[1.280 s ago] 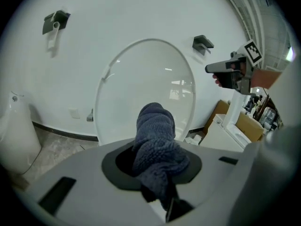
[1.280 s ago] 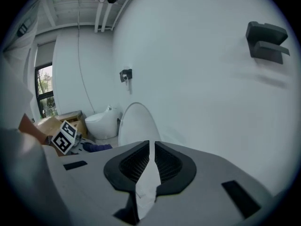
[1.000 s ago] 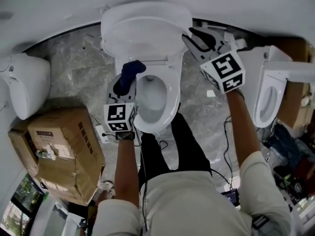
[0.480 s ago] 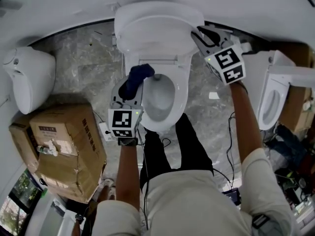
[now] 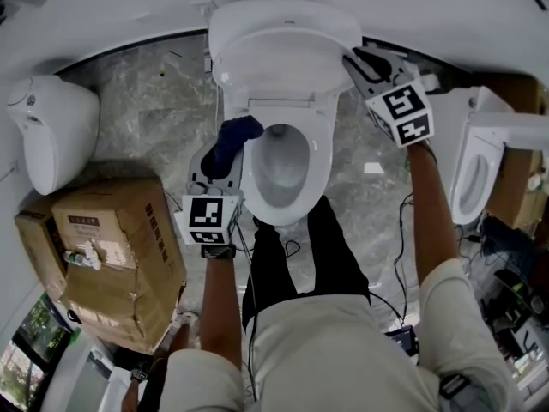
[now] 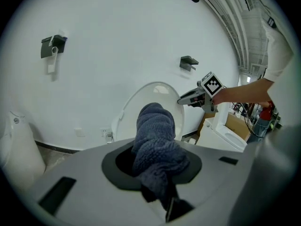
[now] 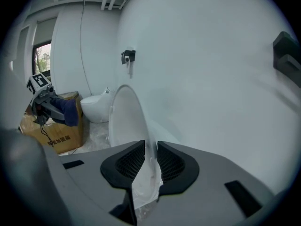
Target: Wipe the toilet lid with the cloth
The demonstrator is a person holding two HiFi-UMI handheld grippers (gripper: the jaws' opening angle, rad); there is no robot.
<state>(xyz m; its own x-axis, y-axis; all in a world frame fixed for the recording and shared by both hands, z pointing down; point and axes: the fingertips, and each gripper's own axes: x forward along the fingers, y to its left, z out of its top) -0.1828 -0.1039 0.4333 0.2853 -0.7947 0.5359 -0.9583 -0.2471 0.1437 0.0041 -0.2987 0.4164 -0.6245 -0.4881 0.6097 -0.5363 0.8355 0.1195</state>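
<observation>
The white toilet's lid (image 5: 283, 45) stands raised over the open bowl. My right gripper (image 5: 350, 58) grips the lid's right edge; in the right gripper view the thin lid edge (image 7: 129, 121) runs between the ribbed pads (image 7: 129, 161), and the jaws have just been closing on it. My left gripper (image 5: 225, 151) is shut on a bunched dark blue cloth (image 5: 233, 137) beside the seat's left rim. In the left gripper view the cloth (image 6: 157, 135) bulges up out of the jaws, with the lid (image 6: 127, 108) behind it.
A taped cardboard box (image 5: 111, 256) sits at the lower left. A second white toilet (image 5: 56, 136) stands on the left and a third (image 5: 472, 166) on the right. Cables trail on the marble floor (image 5: 150, 110). The person's legs stand in front of the bowl.
The left gripper with the cloth has drawn left, off the seat's rim to beside it. The right gripper stays on the lid's edge. The head view has shifted a little.
</observation>
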